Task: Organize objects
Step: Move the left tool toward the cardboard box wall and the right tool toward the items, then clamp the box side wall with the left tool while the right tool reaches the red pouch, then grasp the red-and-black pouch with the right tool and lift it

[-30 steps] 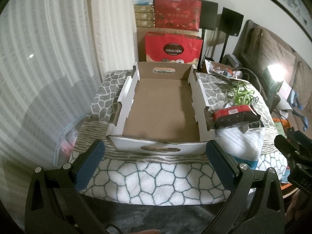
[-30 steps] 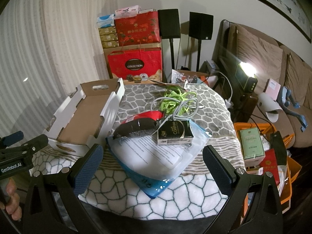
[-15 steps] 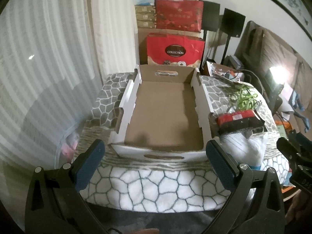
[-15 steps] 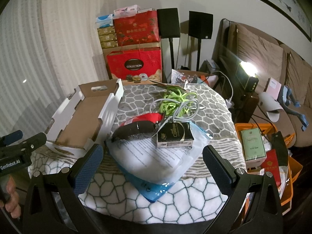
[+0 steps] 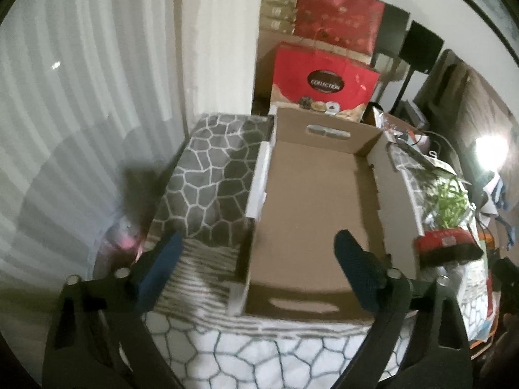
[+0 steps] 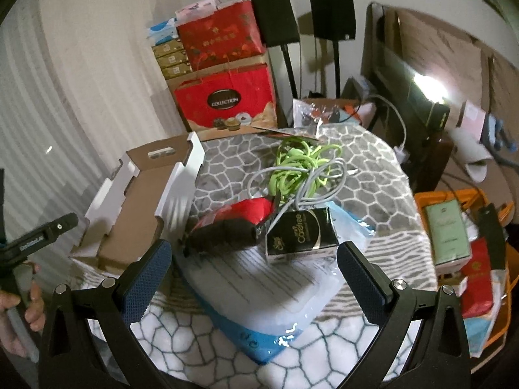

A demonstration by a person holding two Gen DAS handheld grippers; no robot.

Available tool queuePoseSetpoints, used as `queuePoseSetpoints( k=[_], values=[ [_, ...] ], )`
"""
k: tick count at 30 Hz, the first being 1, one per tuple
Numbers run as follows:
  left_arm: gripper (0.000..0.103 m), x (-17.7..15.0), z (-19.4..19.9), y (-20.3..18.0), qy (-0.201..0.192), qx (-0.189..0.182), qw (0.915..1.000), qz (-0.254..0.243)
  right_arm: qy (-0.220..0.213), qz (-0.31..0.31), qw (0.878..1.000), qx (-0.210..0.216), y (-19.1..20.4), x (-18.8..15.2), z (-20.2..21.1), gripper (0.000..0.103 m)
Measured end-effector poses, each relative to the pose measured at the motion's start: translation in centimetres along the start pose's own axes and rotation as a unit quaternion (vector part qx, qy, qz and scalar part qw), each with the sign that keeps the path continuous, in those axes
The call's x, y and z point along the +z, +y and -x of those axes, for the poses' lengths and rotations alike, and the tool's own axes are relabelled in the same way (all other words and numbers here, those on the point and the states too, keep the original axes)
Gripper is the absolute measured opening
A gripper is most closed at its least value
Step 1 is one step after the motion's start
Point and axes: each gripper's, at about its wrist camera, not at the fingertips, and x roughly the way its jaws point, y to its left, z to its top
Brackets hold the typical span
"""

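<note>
Matt cardboard tray [image 5: 311, 201], white outside. Fuzzy cloth cover [image 6: 366, 194]. Glossy clear plastic sleeve [image 6: 282, 304] over paper. Glossy black box [image 6: 300, 235]. Rubbery green cable [image 6: 298, 165]. Textured blue pads [image 6: 146, 278].

My left gripper [image 5: 256, 253] points down at the cardboard tray [image 5: 318, 201], which lies in the middle on the patterned blanket [image 5: 207, 175]. My jaws have just been closing a little, but they stand wide; the tray's near left corner is between them and the pads do not touch it. At three o'clock I see a red-and-black pouch [image 5: 444, 249], with green cords [image 5: 451, 201] above it. At twelve o'clock stands a red box [image 5: 324, 81].
</note>
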Motion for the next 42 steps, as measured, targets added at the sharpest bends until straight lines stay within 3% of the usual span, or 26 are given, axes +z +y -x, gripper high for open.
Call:
queuePoseSetpoints(
  k=[6, 14, 18, 23, 33, 36, 37, 42],
  values=[
    [0.070, 0.7, -3.3, 1.3, 0.027, -0.010, 0.9995, 0.010, 0.021, -0.029, 0.999, 0.022, -1.1, 0.4, -1.9, 0.102],
    [0.034, 1.0, -6.1, 1.3, 0.060, -0.012, 0.9981, 0.000, 0.061, -0.064, 0.993, 0.079, -1.3, 0.3, -4.4, 0.081],
    [0.027, 0.8, -7.1, 1.2, 0.077, -0.014, 0.9969, -0.009, 0.086, -0.093, 0.986, 0.113, -1.2, 0.0, -5.8, 0.079],
    [0.014, 0.4, -8.2, 0.5, 0.091, -0.015, 0.9953, -0.029, 0.095, -0.111, 0.982, 0.121, -1.2, -0.3, -6.7, 0.076],
    [0.010, 0.1, -8.3, -0.4, 0.083, -0.010, 0.9943, -0.066, 0.092, -0.145, 0.978, 0.117, -1.0, 0.5, -8.2, 0.076],
    [0.010, 0.0, -8.2, -0.5, 0.080, -0.013, 0.9939, -0.074, 0.088, -0.143, 0.980, 0.104, -0.5, 0.6, -8.6, 0.062],
    [0.010, 0.0, -8.2, -0.4, 0.080, -0.016, 0.9938, -0.076, 0.089, -0.141, 0.981, 0.103, -0.4, 0.5, -8.8, 0.050],
    [0.010, -0.1, -7.8, 0.0, 0.078, -0.023, 0.9927, -0.088, 0.092, -0.149, 0.978, 0.111, -0.7, 0.2, -9.4, 0.047]
  ],
)
